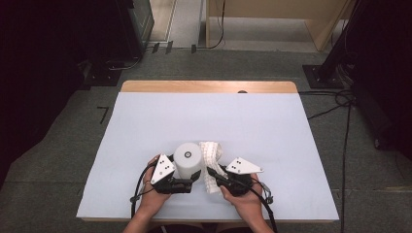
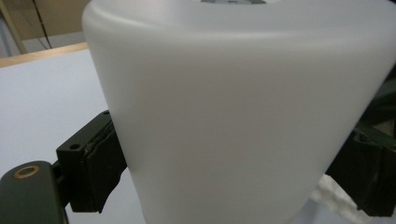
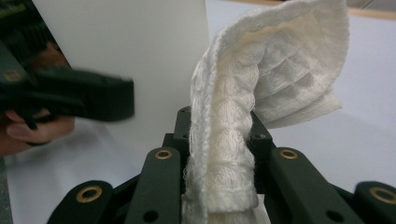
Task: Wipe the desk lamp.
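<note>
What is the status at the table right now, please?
Left gripper clamped on white cylinder, upright. Right gripper shut on white cloth, folded beside cylinder. Nothing in the way on the table.

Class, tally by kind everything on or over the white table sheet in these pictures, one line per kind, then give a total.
White cylindrical container: 1
White cloth: 1
Hand-held grippers: 2, left gripper clamped on the container, right gripper pinching the cloth
Total: 4

No text or label can be read — none.
</note>
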Demonstrator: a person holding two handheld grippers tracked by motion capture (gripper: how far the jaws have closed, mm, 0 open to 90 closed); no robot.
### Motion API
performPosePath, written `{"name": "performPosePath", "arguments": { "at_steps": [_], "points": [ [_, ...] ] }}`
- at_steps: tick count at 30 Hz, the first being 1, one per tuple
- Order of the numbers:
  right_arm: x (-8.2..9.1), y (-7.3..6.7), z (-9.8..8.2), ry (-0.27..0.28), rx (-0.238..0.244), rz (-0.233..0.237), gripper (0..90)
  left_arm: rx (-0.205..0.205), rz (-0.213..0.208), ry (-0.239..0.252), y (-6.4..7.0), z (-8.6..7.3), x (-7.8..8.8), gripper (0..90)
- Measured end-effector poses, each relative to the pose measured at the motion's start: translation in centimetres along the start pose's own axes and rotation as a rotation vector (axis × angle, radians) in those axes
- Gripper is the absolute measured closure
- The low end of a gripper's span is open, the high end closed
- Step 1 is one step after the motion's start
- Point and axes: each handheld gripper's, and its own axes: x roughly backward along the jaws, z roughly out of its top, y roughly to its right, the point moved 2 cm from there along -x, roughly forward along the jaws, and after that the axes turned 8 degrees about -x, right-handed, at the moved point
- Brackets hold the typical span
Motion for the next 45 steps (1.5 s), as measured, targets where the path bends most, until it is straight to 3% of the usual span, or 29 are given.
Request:
{"name": "performPosePath", "arguments": {
  "at_steps": [5,10,22,34,40,44,45],
  "points": [
    [1.6,-0.4,1.4,0.096,0.019,0.023,73.5,-0.021,-0.008,-0.028,0.4,-0.2,-0.5,8.3],
    [2.1,-0.8,1.8,0.127,0.035,0.018,73.6,-0.022,-0.007,-0.03,0.3,-0.2,-0.5,8.4],
    [-0.3,0.0,-0.5,-0.007,0.008,-0.025,73.5,-0.029,0.015,-0.005,-0.1,0.1,0.0,8.3],
    [0.1,0.7,-0.2,0.016,-0.007,-0.052,73.4,-0.063,0.047,-0.059,-0.2,-1.4,-1.1,8.3],
    [0.2,0.8,-0.2,0.016,-0.007,-0.052,73.4,-0.033,0.06,-0.048,-0.2,-1.8,-0.9,7.9],
    [0.2,0.9,-0.3,0.019,-0.011,-0.055,73.4,-0.018,0.095,-0.061,0.3,-1.6,-1.0,1.2],
    [0.2,0.9,-0.3,0.018,-0.012,-0.057,73.4,-0.012,0.127,-0.066,0.7,-1.4,-1.2,0.0]
  ]
}}
